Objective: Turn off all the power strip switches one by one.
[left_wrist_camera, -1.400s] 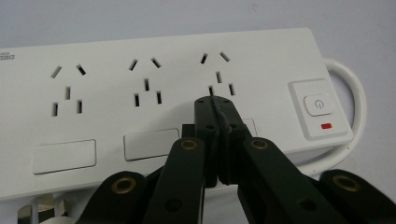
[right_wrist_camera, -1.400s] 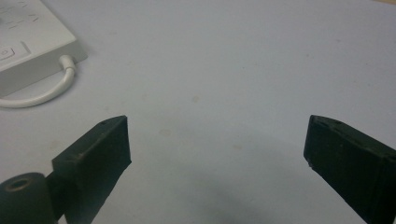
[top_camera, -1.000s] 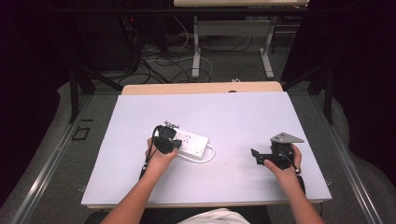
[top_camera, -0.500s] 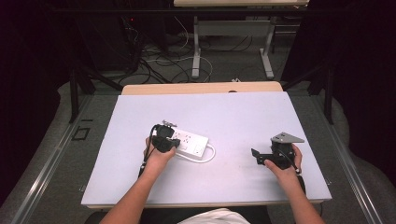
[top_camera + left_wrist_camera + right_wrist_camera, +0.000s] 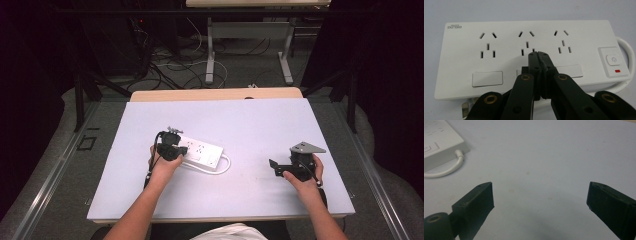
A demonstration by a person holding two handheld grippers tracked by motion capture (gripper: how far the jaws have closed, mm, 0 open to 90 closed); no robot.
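A white power strip (image 5: 200,151) with three sockets, a switch and a looped white cord (image 5: 226,167) lies on the pale table (image 5: 250,125), left of centre. My left gripper (image 5: 172,150) is at the strip's left end. In the left gripper view its jaws are pressed together, empty, with the tips (image 5: 538,55) over the middle socket of the power strip (image 5: 499,57). My right gripper (image 5: 280,167) rests low over bare table at the right, jaws wide apart (image 5: 540,195) with nothing between them. The strip's switch end (image 5: 439,147) lies beyond it, at the far left of the right gripper view.
The table's front edge (image 5: 215,217) is close to the person. A wooden strip (image 5: 215,94) borders the far edge. Beyond it stand desk legs (image 5: 210,55) and floor cables (image 5: 170,60).
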